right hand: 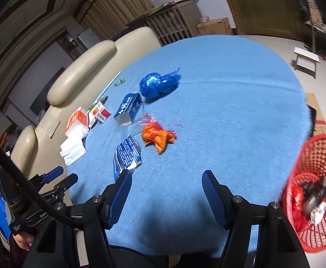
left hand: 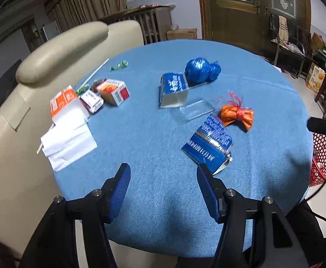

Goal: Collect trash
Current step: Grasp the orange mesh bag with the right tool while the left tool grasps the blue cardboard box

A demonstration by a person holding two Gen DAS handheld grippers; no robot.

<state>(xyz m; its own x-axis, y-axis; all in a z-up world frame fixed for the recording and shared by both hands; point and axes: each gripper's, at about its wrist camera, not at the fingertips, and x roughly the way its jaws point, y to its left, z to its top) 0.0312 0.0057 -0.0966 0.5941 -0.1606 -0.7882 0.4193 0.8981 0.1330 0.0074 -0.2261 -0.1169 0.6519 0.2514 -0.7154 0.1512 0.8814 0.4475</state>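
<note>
Trash (left hand: 208, 143) on table (left hand: 154, 111), basket (right hand: 314, 203) alongside

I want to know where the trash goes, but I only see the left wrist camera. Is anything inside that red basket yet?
Observer: Yes. The right wrist view looks into the red basket: it holds a dark lump, a crumpled silvery wad and a red bag.
Child: Is the other gripper holding something?
Observer: No. The right gripper is open and empty, above the blue tablecloth.
Child: What trash is closest to it?
Observer: The flattened blue carton, right beside its left finger.
</note>
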